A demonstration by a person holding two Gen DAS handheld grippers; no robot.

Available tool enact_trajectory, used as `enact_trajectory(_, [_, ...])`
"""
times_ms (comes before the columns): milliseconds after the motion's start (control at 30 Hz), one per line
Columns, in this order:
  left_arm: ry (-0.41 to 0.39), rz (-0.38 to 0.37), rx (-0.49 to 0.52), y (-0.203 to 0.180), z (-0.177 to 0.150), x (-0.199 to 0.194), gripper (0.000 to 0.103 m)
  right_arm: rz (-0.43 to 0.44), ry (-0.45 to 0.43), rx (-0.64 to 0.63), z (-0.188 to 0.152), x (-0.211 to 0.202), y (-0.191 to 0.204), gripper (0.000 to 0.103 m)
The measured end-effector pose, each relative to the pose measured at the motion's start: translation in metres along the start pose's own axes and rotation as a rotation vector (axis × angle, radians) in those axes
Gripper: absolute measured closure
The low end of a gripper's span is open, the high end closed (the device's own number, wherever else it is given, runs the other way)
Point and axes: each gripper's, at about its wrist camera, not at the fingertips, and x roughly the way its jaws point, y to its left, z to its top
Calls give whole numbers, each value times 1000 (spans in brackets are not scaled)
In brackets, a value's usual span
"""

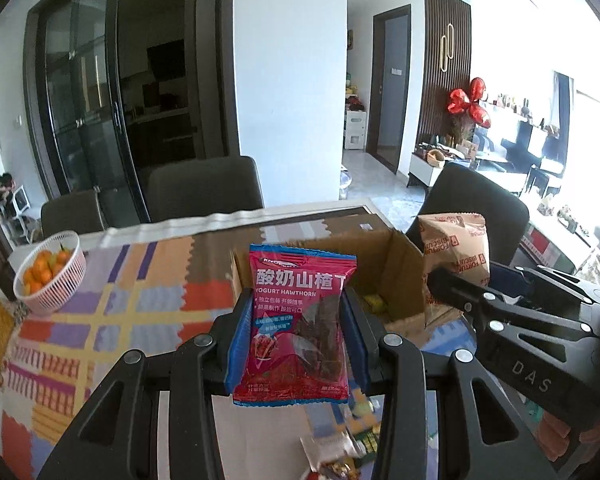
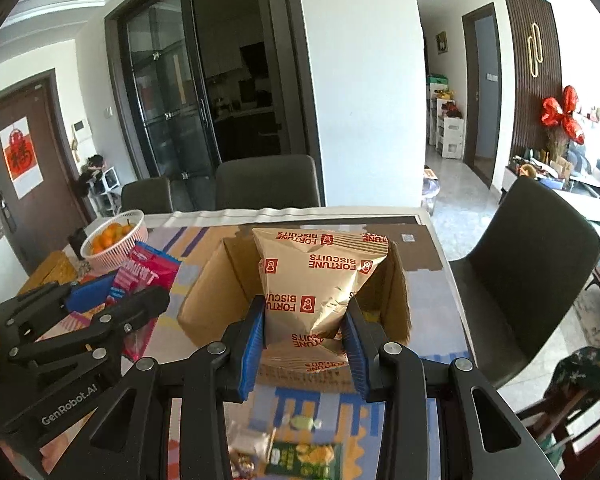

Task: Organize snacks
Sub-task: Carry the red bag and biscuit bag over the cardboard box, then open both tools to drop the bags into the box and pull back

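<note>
My left gripper (image 1: 296,312) is shut on a red yogurt hawthorn packet (image 1: 300,320) and holds it upright above the table, just short of an open cardboard box (image 1: 396,268). My right gripper (image 2: 306,320) is shut on a tan fortune biscuits bag (image 2: 320,280), held over the near edge of the same box (image 2: 216,280). Each gripper shows in the other view: the right one (image 1: 440,280) with its bag (image 1: 456,248), the left one (image 2: 116,292) with its packet (image 2: 148,272). The box holds something yellow (image 1: 374,302).
Loose snack packets lie on the patterned table mat below the grippers (image 2: 300,456) (image 1: 340,448). A white basket of oranges (image 1: 50,272) stands at the far left. Dark chairs (image 2: 528,272) stand around the table.
</note>
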Motion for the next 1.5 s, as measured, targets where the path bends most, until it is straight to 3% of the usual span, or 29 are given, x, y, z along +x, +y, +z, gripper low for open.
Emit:
enact_trajectory(367, [87, -32, -31, 8, 25, 54, 61, 0, 79, -3, 27, 53, -13, 65])
enact_trajectory(567, [115, 2, -29, 7, 26, 68, 57, -27, 121, -7, 32, 74, -17, 64])
enact_trajectory(633, [103, 16, -25, 9, 24, 64, 49, -46, 135, -17, 29, 75, -18, 53])
enact_trajectory(667, [97, 26, -21, 9, 23, 61, 44, -57, 136, -19, 28, 74, -19, 48])
enact_trajectory(967, [38, 68, 7, 8, 4, 18, 44, -82, 87, -34, 10, 42, -16, 48])
enact_trajectory(1267, [15, 23, 12, -5, -19, -23, 41, -56, -4, -36, -10, -11, -8, 48])
enact_trajectory(1500, [39, -1, 6, -13, -40, -41, 39, -56, -16, -15, -31, -34, -5, 48])
